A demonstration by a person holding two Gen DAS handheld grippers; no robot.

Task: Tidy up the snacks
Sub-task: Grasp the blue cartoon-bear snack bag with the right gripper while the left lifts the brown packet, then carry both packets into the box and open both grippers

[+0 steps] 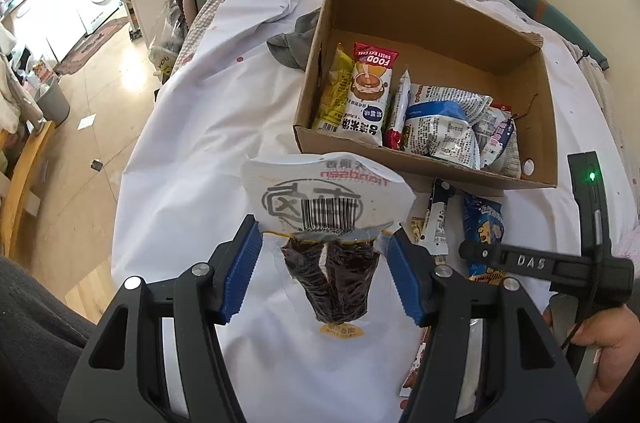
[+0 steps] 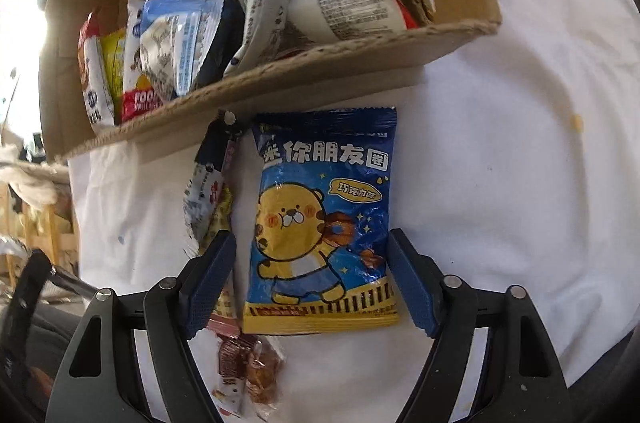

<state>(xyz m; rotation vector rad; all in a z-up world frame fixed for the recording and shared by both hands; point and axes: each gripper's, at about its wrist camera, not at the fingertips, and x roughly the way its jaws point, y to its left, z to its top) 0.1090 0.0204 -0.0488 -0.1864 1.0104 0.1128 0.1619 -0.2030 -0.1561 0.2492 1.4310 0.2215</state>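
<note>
Blue chocolate-ring snack packet [image 2: 322,223] flat on white sheet [image 2: 500,183], just before cardboard box [image 2: 280,71] front wall — long axis along right gripper [image 2: 310,287], released, straddling it. Left gripper [image 1: 324,275] released around jelly pouch [image 1: 328,223] — grip unclear.

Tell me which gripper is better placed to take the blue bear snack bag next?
Right. The right gripper is open and already straddles the blue bear bag lying on the sheet; the left gripper has the dark snack pack between its pads.
</note>
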